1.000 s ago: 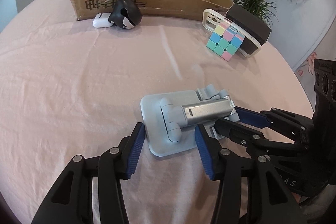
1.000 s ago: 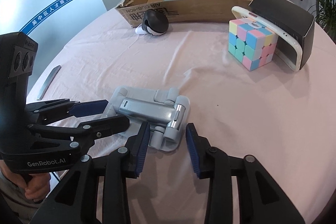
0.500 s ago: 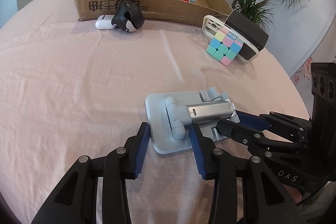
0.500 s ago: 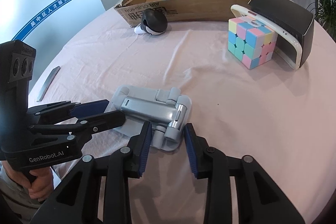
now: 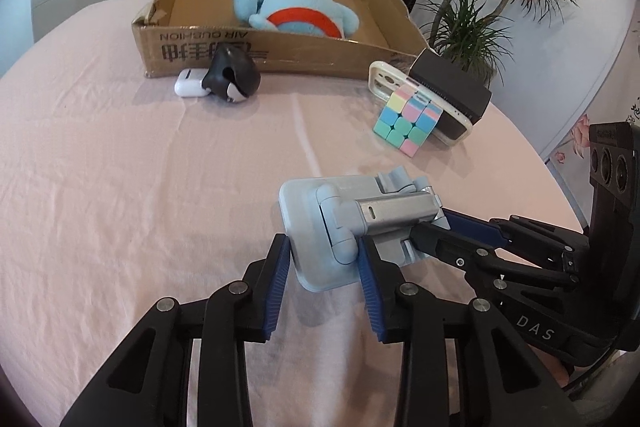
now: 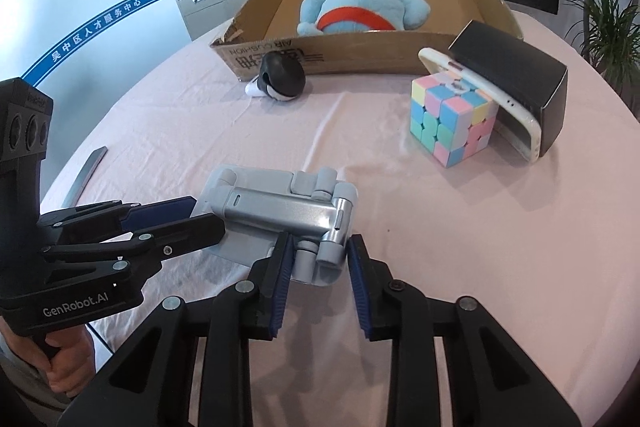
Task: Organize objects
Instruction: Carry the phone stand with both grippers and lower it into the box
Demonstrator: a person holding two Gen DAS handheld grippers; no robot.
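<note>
Folded grey phone stand (image 5: 352,223) flat on pink worktop (image 5: 120,187), left tongs (image 5: 323,259) apparently clenched on its base, right tongs (image 6: 318,259) on its hinge end, contact partly hidden, bare cloth toward cardboard box (image 5: 224,47).

Both cameras ride low behind their grippers, very near the folded phone stand (image 5: 352,223), facing the cardboard box (image 5: 256,47): the left from the stand's base end, the right from its hinge end (each sees the other gripper).
</note>
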